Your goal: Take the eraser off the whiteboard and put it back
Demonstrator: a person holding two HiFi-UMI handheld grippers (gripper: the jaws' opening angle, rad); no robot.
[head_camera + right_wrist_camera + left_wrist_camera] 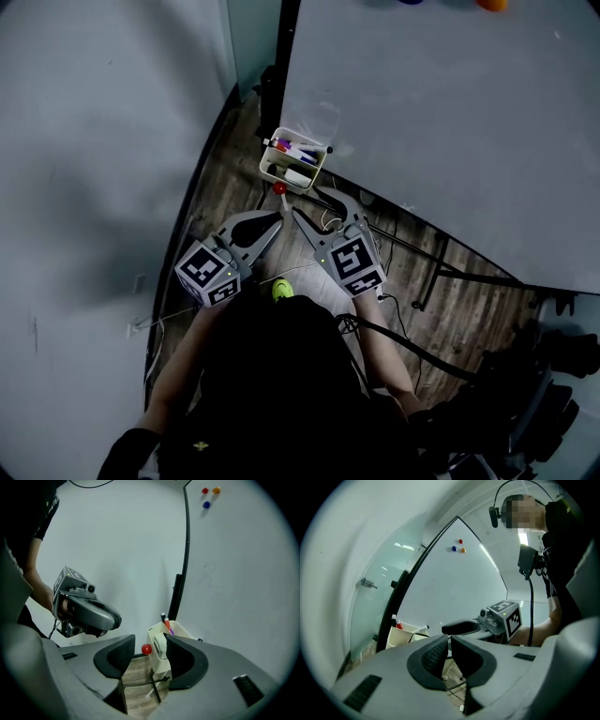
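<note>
- Risk, off-centre grab: the eraser [159, 648] sits at the near end of the basket [159, 666], which hangs at the lower edge of the whiteboard [441, 122]. In the right gripper view it lines up just beside one pad, not mid-gap. Closing from here would probably shove it sideways or pinch the basket wall along with it.
- Right gripper [150, 644]: jaws wide apart, pads pressing on nothing. The eraser looks to be ahead of them, not gripped.
- Risk, basket: a jaw tip catching the rim could tilt it and spill the markers [292, 147].
- Risk, red ball [279, 188]: it sits just beside the basket's near corner, in line with the open gap. A straight push-in could knock it away.
- Risk, clash: the left gripper [449, 639] is close beside the right one and both aim at the basket. Its jaws are closed tip to tip with nothing between them. If both advance, the bodies could bump.
- Counts:
  - 1 eraser, 1 basket, 1 whiteboard, 2 grippers
  - 1 red ball by the basket
  - 3 magnets [206, 504] high on the board: red, orange, blue
  - about 3 markers, exact number unclear
</note>
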